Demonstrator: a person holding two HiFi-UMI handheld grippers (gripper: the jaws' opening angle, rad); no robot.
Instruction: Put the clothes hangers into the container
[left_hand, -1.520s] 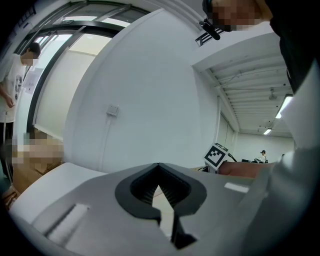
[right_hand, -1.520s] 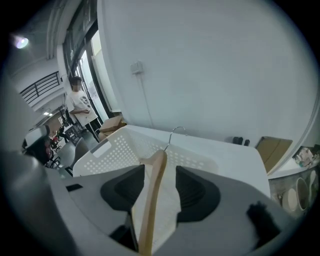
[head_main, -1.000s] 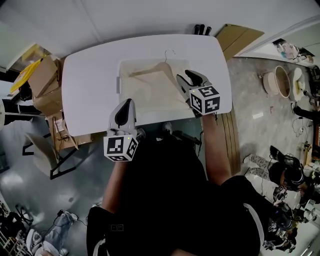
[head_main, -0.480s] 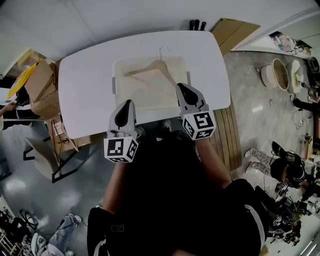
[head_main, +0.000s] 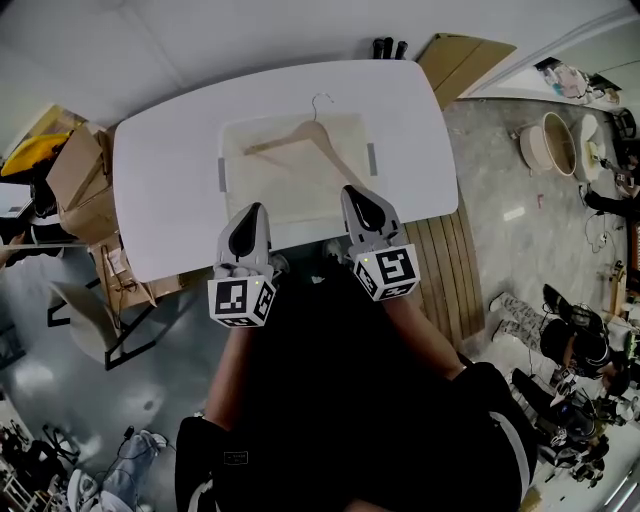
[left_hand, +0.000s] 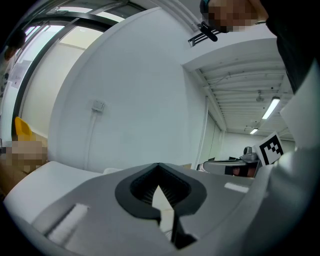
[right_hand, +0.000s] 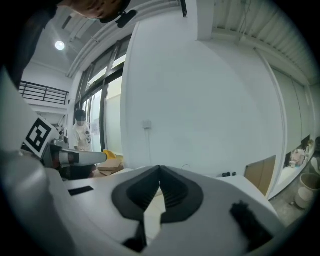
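Note:
A wooden clothes hanger (head_main: 310, 135) with a metal hook lies inside the pale open container (head_main: 240, 200) in the middle of the white table (head_main: 160, 180). My right gripper (head_main: 352, 192) hovers at the container's near right corner, apart from the hanger. Its jaws have just closed and stand shut with nothing between them; the right gripper view shows the right gripper (right_hand: 160, 169) the same way. My left gripper (head_main: 250, 210) sits at the table's near edge, left of the right one. In the left gripper view the left gripper (left_hand: 159, 166) is shut and empty.
Cardboard boxes (head_main: 80, 175) stand off the table's left end, with a chair (head_main: 85, 310) below them. Wooden floor boards (head_main: 440, 270) lie at the right, a cardboard sheet (head_main: 465, 60) and dark bottles (head_main: 388, 47) beyond the far edge. A person (right_hand: 80, 132) stands far off.
My right gripper has drawn back from over the container to its near right corner, and its jaws went from open to shut. The hanger stays in the container. My left gripper has kept still.

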